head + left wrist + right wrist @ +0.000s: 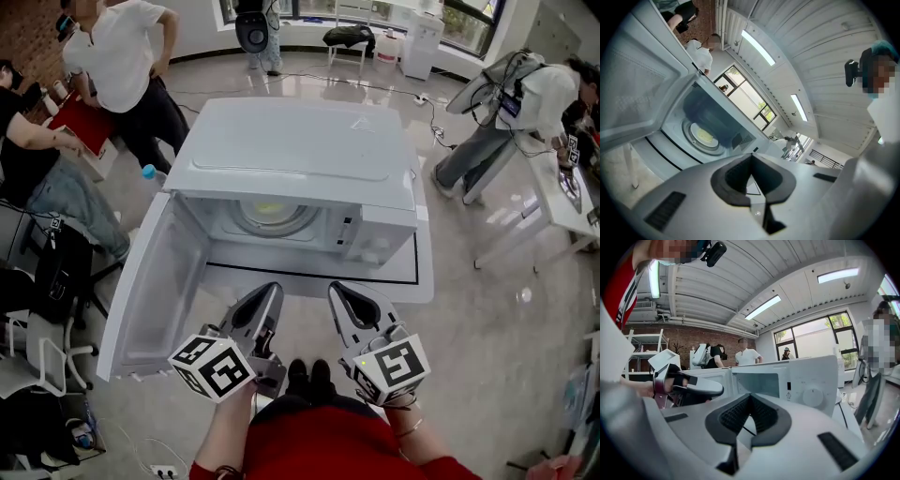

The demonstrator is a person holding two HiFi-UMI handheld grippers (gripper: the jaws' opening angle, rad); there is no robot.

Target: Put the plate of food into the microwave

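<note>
Head view shows the plate of food already inside the microwave, with the left gripper and right gripper both closed and empty, so the open door wants a gentle, steady push shut.

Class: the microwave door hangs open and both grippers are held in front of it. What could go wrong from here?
1. The door stands wide open beside the left gripper; shut fingers pushing it may slip off its smooth panel.
2. A hard slam could jolt the plate inside the microwave.
3. The right gripper, near the opening, could be caught by the closing door.
</note>
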